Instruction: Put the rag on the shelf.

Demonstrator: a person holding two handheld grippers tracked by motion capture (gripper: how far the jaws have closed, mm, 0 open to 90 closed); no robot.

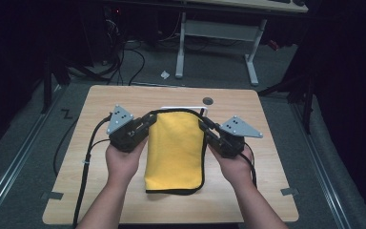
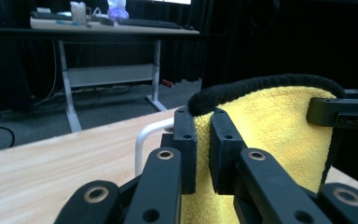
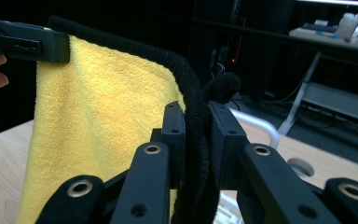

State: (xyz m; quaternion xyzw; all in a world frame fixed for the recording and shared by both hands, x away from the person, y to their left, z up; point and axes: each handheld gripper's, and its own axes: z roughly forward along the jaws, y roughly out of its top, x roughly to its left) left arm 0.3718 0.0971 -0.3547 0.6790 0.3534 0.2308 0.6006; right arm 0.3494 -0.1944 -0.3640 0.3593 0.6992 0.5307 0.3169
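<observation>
1. Yellow terry cloth [image 1: 175,148] with a thick black piped edge, folded to a tall rectangle. It sits at the centre of the high view, its top corners lifted off the table and its lower end lying on the wood toward 6 o'clock. In the left gripper view the cloth [image 2: 279,140] fills the 3 o'clock half; in the right gripper view the cloth [image 3: 98,126] hangs at 9 o'clock.

2. Left gripper [image 1: 148,121], black with a grey three-cornered plate on top, held in the person's left hand [image 1: 123,160] at 9 o'clock of the cloth. Its jaws are pressed together on the cloth's top left corner; the left gripper view shows the black piping and yellow pile squeezed between the two pads [image 2: 186,149].

3. Right gripper [image 1: 204,125], same build, held in the right hand [image 1: 236,164] at 3 o'clock of the cloth. Its jaws pinch the top right corner, the black piping running down between the pads [image 3: 175,140].

4. Wooden table [image 1: 124,100], light grain, rounded corners, with a round grommet hole [image 1: 208,100] at 12 o'clock of the cloth.

5. White metal bar [image 1: 186,108], just beyond the cloth's top edge at 12 o'clock, curved at its end in the left gripper view [image 2: 144,140].

6. Black cables [image 1: 88,162] trailing from the left gripper toward 7 o'clock.

7. White-framed desk [image 1: 219,33], well apart at 12 o'clock, on grey floor.
</observation>
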